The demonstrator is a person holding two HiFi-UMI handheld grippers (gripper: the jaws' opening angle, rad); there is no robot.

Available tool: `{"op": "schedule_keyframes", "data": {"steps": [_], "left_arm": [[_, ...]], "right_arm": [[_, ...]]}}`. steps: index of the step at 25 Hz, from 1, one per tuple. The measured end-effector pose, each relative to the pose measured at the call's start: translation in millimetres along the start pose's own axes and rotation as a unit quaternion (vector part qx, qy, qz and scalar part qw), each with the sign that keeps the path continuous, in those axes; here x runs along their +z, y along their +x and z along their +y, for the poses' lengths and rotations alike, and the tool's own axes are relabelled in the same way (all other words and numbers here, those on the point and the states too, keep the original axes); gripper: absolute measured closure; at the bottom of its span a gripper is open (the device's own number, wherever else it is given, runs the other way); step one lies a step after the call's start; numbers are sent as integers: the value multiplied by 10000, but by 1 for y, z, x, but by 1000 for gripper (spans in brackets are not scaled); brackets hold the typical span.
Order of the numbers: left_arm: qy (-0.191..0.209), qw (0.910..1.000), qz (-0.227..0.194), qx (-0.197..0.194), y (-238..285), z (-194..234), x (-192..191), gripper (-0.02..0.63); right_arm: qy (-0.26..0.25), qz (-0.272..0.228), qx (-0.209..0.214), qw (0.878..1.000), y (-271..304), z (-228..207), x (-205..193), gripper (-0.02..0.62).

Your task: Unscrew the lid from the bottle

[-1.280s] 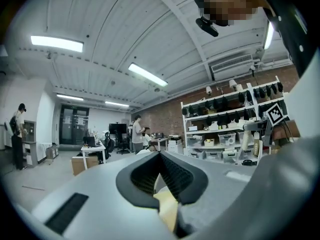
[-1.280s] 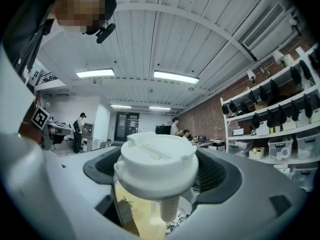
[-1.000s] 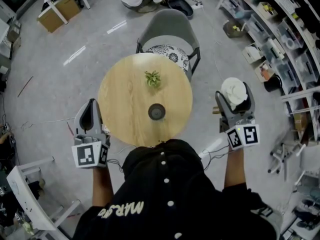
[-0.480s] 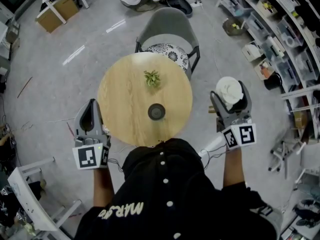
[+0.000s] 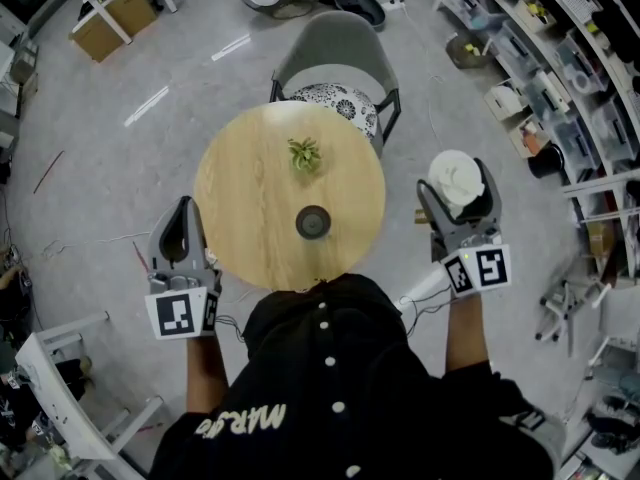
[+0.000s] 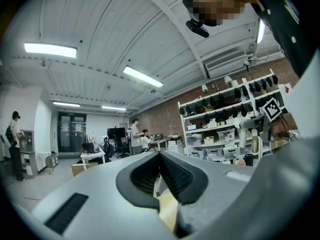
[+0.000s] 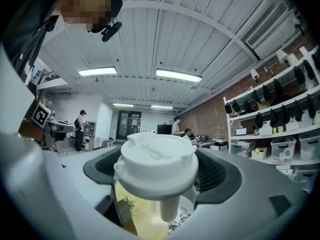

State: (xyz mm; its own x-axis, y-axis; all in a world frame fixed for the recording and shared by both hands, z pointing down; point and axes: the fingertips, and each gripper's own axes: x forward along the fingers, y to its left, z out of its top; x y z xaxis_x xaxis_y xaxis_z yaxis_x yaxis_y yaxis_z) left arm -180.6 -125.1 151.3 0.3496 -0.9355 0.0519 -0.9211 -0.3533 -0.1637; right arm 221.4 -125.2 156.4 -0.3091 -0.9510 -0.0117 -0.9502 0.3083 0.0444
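The room is bright and evenly lit. In the head view the grey floor [image 5: 120, 168] carries white glare streaks [image 5: 231, 47] toward 11 o'clock, and shadows are soft and faint. Straight lines bow near the rim, so the shelves [image 5: 560, 68] at 2 o'clock curve. In both gripper views light falls from ceiling strip lights [image 6: 142, 77] around 12 o'clock, which burn out to pure white. A round black vignette cuts off the corners, and the ceiling ribs bend strongly. The left gripper [image 6: 161, 159] at 6 o'clock is out of focus. The white lid [image 7: 157, 166] looks slightly soft, while the distant room stays sharp.
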Motion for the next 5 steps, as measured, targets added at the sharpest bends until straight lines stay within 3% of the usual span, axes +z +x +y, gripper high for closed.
{"op": "schedule_keyframes", "data": {"steps": [5], "left_arm": [[50, 9999, -33, -100, 2, -1, -1, 601]], "right_arm": [[-38, 15, 48, 10000, 6, 4, -3, 127]]}}
